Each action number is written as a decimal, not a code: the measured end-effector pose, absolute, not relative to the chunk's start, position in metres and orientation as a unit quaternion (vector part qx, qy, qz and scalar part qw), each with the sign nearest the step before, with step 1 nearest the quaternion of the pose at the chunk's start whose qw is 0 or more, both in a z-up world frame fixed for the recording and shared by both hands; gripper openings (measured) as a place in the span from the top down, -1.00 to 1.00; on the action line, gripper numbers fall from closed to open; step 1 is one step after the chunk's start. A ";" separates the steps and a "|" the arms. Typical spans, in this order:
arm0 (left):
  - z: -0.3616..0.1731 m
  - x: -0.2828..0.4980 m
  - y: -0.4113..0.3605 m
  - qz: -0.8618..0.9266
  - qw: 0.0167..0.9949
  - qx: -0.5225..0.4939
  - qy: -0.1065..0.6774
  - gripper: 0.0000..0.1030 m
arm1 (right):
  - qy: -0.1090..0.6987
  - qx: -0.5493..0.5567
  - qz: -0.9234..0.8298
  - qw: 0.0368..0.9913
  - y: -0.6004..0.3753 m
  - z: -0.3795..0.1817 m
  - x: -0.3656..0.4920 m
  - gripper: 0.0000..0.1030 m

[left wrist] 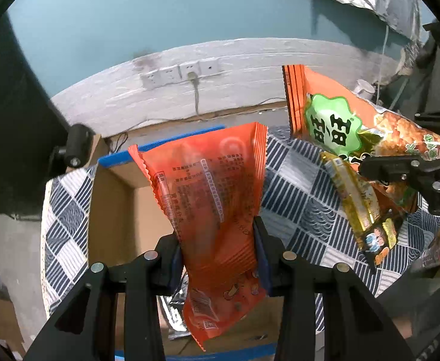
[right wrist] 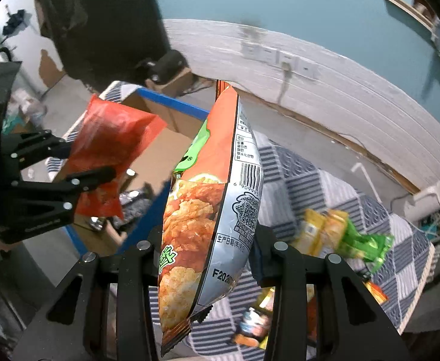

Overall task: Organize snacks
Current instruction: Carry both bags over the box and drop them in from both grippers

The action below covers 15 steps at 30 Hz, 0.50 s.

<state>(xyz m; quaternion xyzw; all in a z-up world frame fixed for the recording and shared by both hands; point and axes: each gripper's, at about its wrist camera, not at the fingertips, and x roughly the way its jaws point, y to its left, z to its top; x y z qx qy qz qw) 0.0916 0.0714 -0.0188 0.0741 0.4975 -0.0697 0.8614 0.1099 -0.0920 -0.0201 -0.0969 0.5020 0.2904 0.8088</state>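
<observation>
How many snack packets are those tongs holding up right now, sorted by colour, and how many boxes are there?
Plain orange-red packet, held in the left tongs: 1
Orange packet with a green badge, held in the right tongs: 1
Cardboard box with blue-taped edges: 1
Total: 3

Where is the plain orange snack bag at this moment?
The plain orange snack bag is held in the left gripper, hanging above the cardboard box; in the right wrist view it appears at the left.

Both the left gripper (left wrist: 220,258) and the right gripper (right wrist: 204,258) tilt steeply downward, fingers (left wrist: 262,252) clamped narrow around a packet.
</observation>
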 end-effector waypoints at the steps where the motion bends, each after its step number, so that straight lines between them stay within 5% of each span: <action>1: -0.022 0.091 0.078 -0.065 0.861 0.070 0.500 0.21 | 0.504 -0.097 0.294 0.806 -0.086 -0.021 0.111 0.26; 15: -0.047 0.092 0.142 -0.020 0.851 0.054 0.523 0.20 | 0.535 -0.119 0.326 0.771 -0.006 -0.041 0.119 0.26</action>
